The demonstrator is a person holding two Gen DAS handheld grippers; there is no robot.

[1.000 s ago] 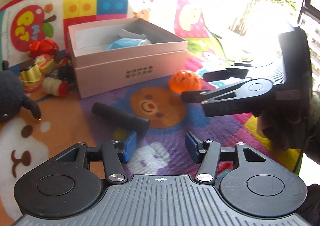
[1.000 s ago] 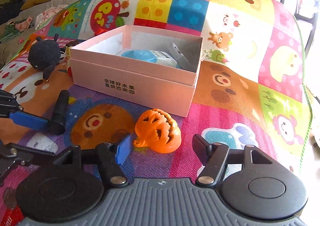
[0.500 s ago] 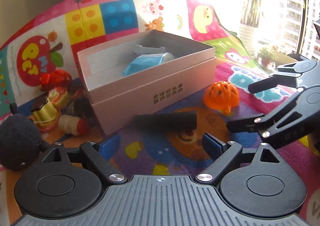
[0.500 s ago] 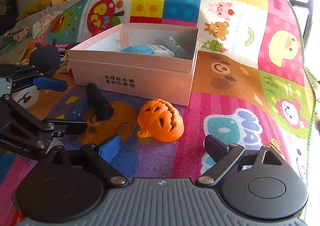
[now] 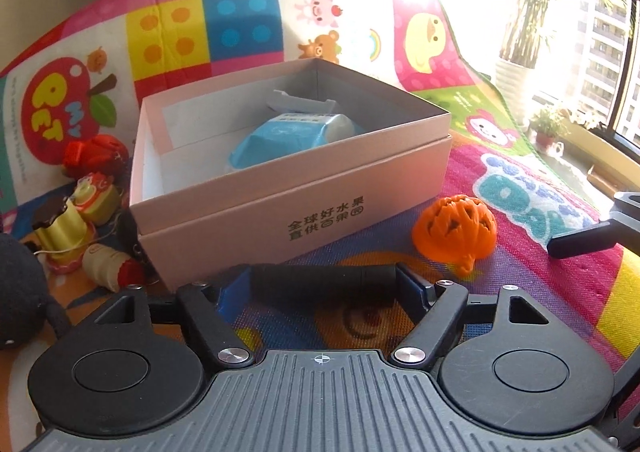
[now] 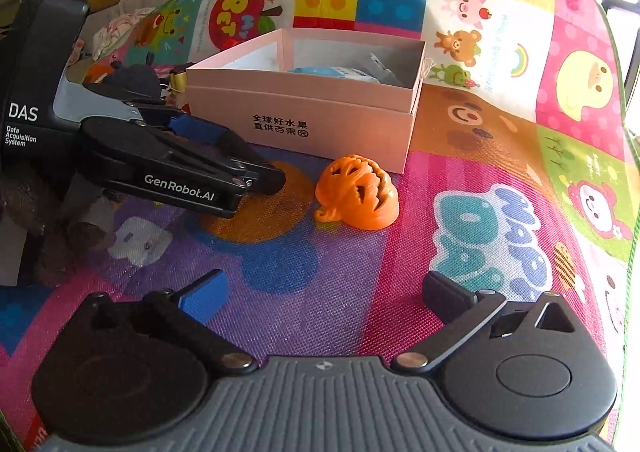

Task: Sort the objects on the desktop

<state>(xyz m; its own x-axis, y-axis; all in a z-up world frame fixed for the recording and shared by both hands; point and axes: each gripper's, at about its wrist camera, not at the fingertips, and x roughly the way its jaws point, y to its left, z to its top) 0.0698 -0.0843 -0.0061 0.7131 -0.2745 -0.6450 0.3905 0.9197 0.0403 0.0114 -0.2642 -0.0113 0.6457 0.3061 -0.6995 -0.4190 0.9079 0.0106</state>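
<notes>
Crosswise, black cylinder between left gripper fingertips

black tongs, blue pads, silver screws

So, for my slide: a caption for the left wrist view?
Left gripper spans a black cylinder lengthwise before the pink box.

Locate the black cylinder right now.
In the left wrist view the black cylinder lies crosswise between the left tool's fingertips, on the mat just in front of the pink box, left of the orange pumpkin toy.
</notes>
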